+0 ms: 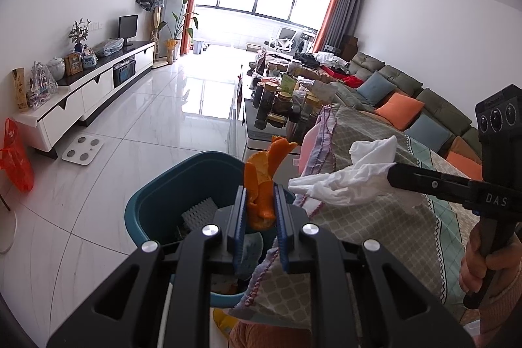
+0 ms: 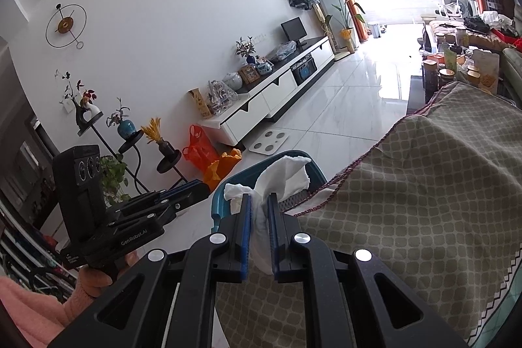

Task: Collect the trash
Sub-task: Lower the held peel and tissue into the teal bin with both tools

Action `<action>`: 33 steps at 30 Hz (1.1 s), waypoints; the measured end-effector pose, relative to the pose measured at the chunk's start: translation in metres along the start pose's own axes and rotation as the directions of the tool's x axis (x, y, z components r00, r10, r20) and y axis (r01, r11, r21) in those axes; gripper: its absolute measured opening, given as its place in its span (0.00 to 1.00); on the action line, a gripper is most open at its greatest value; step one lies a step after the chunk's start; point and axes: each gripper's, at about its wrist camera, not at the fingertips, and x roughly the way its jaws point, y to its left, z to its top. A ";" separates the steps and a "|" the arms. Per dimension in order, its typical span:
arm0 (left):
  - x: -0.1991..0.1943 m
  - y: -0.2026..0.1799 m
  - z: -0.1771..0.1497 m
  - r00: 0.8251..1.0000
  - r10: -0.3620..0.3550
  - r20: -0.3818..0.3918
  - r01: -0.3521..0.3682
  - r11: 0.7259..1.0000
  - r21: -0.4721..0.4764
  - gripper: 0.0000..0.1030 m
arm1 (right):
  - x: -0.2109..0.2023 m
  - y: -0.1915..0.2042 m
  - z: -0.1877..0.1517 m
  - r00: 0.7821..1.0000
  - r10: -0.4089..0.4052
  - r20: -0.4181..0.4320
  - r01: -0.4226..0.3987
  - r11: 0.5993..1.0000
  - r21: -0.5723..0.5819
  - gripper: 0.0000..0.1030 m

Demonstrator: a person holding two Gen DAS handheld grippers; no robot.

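The orange peel [image 1: 262, 185], clamped upright in the left gripper [image 1: 260, 198], is held directly over the teal bin [image 1: 156, 204], while the tissue [image 2: 277, 185] pinched in the right gripper [image 2: 260, 211] appears to hang nearer the bin's rim.

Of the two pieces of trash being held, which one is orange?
The orange peel, clamped in the left gripper above the teal bin. The other piece, in the right gripper, is a white crumpled tissue.
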 end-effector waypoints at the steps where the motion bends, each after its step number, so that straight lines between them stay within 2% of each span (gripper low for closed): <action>1: 0.001 0.000 -0.001 1.000 0.000 -0.001 0.000 1.000 -0.001 0.17 | 0.001 0.000 0.000 1.000 0.001 -0.002 -0.001 1.000 -0.001 0.10; 33: 0.021 0.005 -0.009 0.999 0.011 -0.031 -0.012 1.000 -0.019 0.17 | 0.032 0.004 0.008 0.998 0.003 -0.063 -0.003 1.000 -0.004 0.10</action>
